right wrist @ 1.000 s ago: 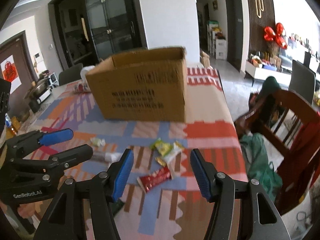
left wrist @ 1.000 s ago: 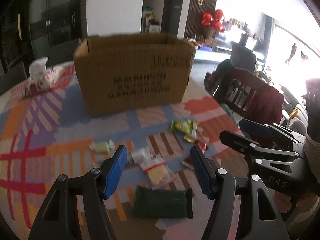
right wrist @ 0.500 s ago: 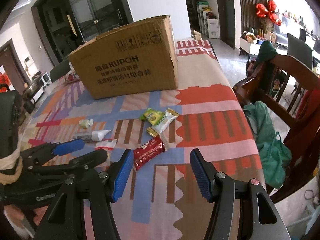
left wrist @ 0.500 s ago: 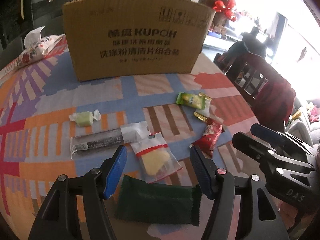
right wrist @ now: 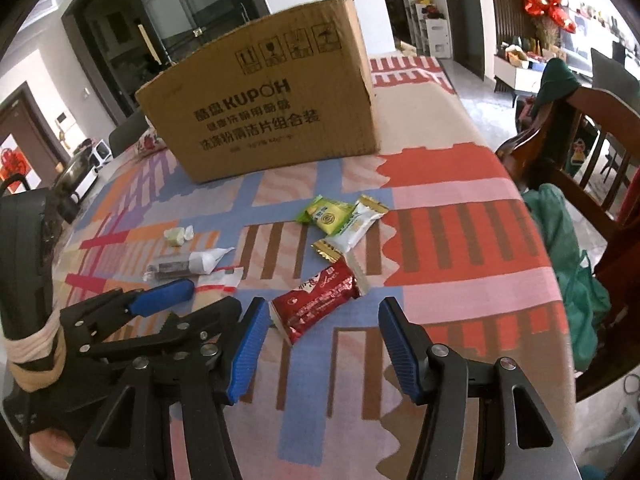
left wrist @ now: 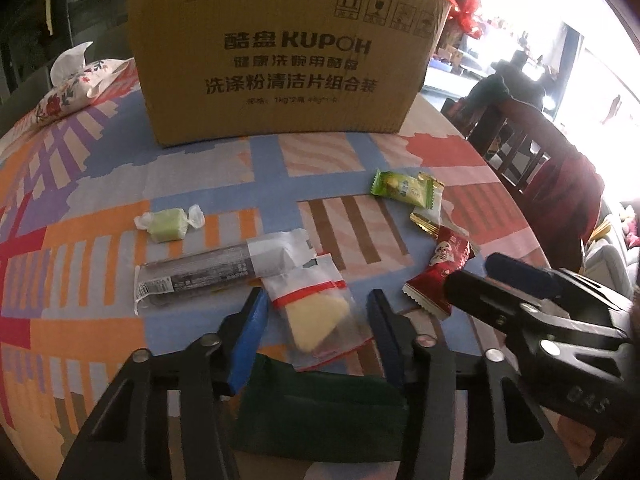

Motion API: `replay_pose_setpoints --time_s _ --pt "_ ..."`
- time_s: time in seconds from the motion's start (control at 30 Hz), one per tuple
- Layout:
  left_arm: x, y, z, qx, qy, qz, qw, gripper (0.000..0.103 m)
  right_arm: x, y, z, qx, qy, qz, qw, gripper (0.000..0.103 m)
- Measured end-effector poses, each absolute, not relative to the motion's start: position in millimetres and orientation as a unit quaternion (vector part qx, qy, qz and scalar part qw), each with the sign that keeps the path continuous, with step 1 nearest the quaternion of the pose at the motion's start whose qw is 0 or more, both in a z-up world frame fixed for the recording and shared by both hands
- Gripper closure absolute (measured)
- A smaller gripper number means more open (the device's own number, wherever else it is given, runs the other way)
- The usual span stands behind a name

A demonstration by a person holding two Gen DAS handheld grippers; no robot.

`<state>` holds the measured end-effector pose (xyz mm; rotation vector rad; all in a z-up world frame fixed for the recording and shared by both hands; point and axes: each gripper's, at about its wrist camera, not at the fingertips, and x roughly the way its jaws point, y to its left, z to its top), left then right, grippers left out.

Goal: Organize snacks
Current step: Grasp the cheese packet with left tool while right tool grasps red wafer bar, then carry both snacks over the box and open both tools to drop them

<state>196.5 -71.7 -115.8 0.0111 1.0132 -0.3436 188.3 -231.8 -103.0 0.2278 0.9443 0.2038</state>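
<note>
Both grippers are dropping toward the snacks: left gripper (left wrist: 316,332), jaws narrowing around the clear bag (left wrist: 320,312), right gripper (right wrist: 320,344) gaping by the red packet (right wrist: 316,300).

The left tongs (left wrist: 316,332) are black, skeletal plastic arms with triangular cut-outs, silver round screws at the pivots, and 2 bright blue ribbed pads (left wrist: 250,336). The right tongs (right wrist: 320,344) match them: the same black frame, silver screws and blue ribbed pads (right wrist: 248,348). In the left wrist view their side carries pale raised lettering. In the right wrist view, beige cord or tape wraps the left tool's black body.
</note>
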Motion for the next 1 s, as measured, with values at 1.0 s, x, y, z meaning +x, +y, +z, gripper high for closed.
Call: replay_pose_setpoints --time_s 1.0 --pt "174.0 -52.8 -79.0 -0.017 0.432 -0.191 0.881 0.069 192.0 -202.4 -89.4 0.058 0.443 0.097 0.889 0.08"
